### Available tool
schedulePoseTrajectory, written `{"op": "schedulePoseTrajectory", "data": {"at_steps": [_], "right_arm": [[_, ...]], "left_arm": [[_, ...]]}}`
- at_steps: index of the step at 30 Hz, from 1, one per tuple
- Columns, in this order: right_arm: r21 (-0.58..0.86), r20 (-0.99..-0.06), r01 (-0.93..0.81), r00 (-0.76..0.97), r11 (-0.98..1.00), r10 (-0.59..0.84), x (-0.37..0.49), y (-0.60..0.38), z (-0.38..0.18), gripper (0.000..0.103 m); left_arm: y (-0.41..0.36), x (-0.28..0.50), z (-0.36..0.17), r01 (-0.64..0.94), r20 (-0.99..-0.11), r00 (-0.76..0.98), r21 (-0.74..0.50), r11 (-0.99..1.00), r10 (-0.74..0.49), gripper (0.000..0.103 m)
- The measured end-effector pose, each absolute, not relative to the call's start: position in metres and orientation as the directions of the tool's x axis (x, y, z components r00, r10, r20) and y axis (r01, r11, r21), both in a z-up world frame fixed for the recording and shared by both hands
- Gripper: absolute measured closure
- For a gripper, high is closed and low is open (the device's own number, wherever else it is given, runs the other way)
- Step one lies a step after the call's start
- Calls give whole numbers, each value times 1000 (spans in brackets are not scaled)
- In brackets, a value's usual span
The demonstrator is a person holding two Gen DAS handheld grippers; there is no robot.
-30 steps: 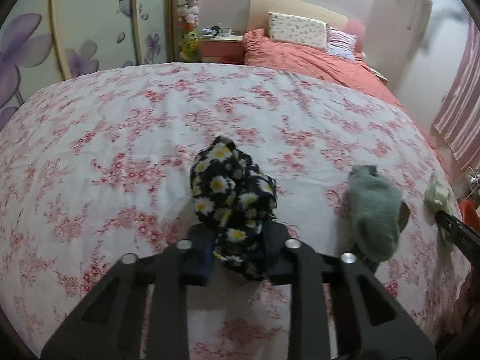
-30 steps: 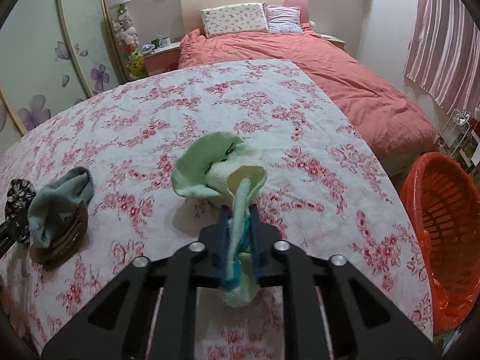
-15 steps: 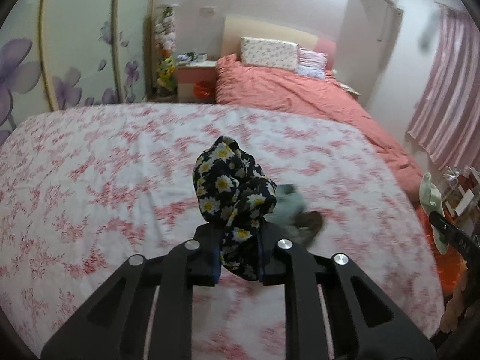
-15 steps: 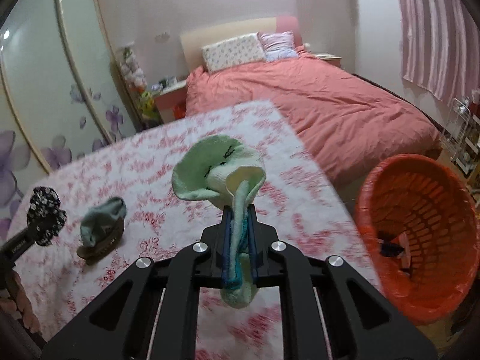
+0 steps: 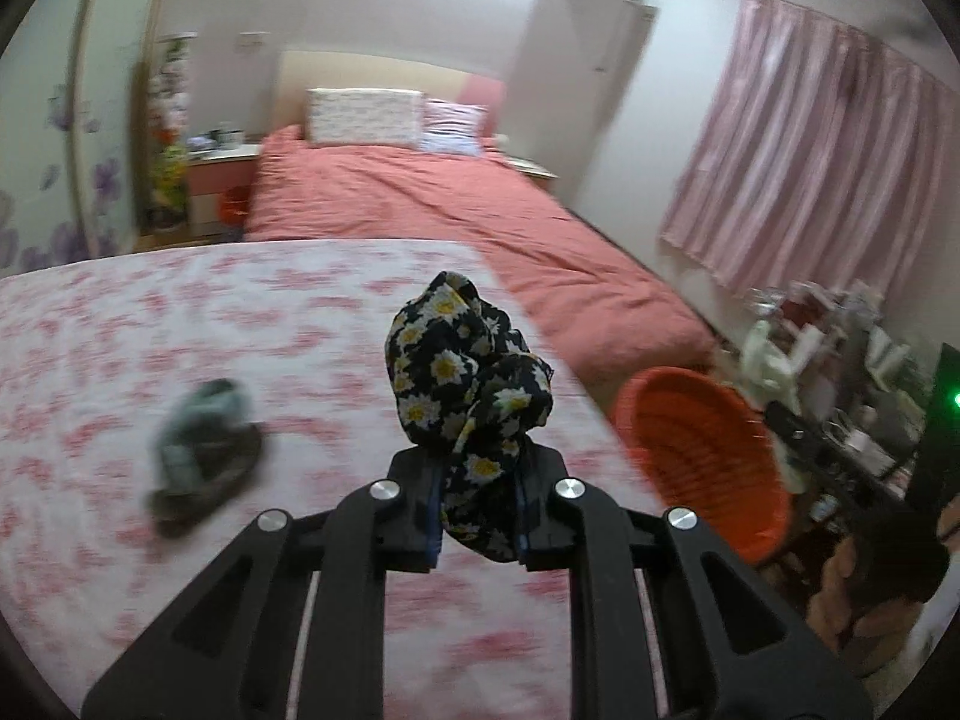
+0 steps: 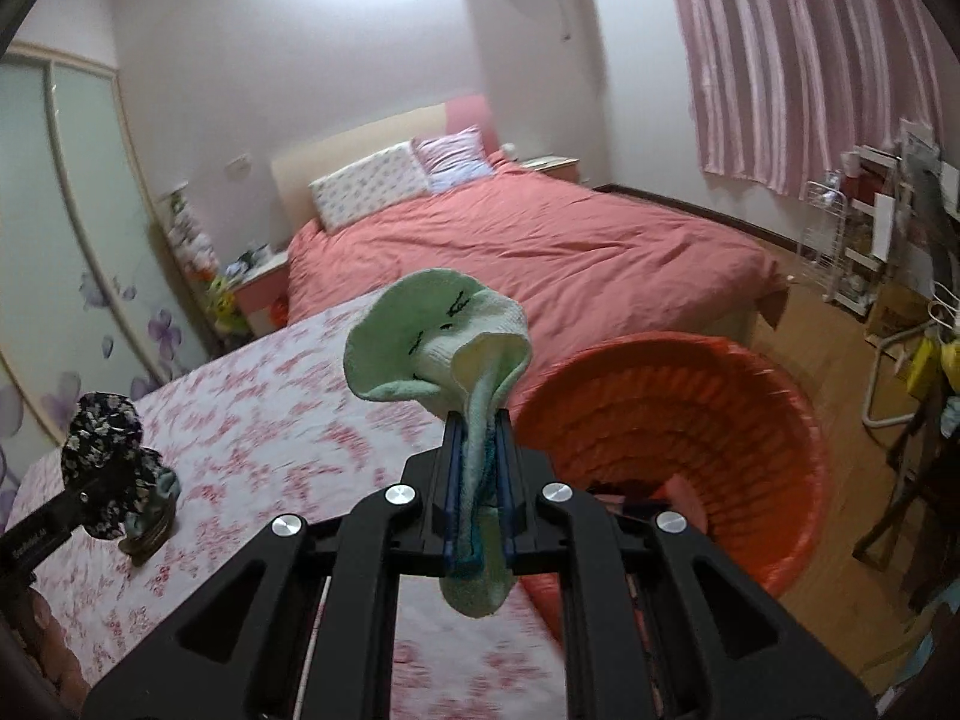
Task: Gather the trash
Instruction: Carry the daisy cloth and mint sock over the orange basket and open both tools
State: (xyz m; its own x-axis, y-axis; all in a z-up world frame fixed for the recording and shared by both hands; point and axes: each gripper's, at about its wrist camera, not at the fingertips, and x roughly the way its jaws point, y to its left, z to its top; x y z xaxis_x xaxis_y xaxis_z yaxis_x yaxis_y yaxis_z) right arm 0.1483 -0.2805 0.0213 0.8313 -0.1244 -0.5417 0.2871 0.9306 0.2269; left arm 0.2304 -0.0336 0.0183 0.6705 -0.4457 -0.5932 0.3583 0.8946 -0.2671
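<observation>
My left gripper (image 5: 477,501) is shut on a black daisy-print cloth (image 5: 465,378), held above the floral-covered surface (image 5: 180,330). My right gripper (image 6: 478,495) is shut on a pale green sock (image 6: 435,348), held up beside the orange basket (image 6: 774,420). The basket also shows in the left wrist view (image 5: 696,456), off the surface's right edge. A grey-green sock (image 5: 201,438) lies on a brown item on the surface, left of my left gripper. The daisy cloth also shows in the right wrist view (image 6: 102,426), far left.
A bed with a coral cover (image 6: 540,246) stands behind the surface. Pink curtains (image 6: 810,60) and a cluttered rack (image 6: 864,240) are at the right. A wardrobe with purple flowers (image 6: 78,300) is at the left. Some items lie in the basket's bottom (image 6: 678,489).
Both grippers have swung right toward the orange basket with their items still held. The grey-green sock now lies left of my left gripper. The basket is closer in both views.
</observation>
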Motion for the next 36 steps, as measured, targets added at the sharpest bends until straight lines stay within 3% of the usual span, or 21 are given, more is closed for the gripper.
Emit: {"op": "schedulePoseTrajectory", "data": {"at_steps": [11,20,23,25,36], "right_arm": [[278,-532,347,832,896,-157,150,-335,11,92],[353,-550,398,820,847,-157,158,-390,-10,91],[366,-573,419,805,831,-153,162,-399,-20,78],[370,-586,427,796,825,-150,162,-399,-25,57],[293,-605,435,774,851,-187,153,-381,-20,43]], "left_arm": [[-170,229,16,581,-572,531,-292,760,-626,85],[-243,247,-16,638,-631,447,-272,720,-634,76],[-255,255,-32,636,-663,429,-261,727,-613,65],[-258,258,-41,631,-682,420,-255,732,-599,56],[-213,255,-44,576,-698,517,-143,804,-495,38]]}}
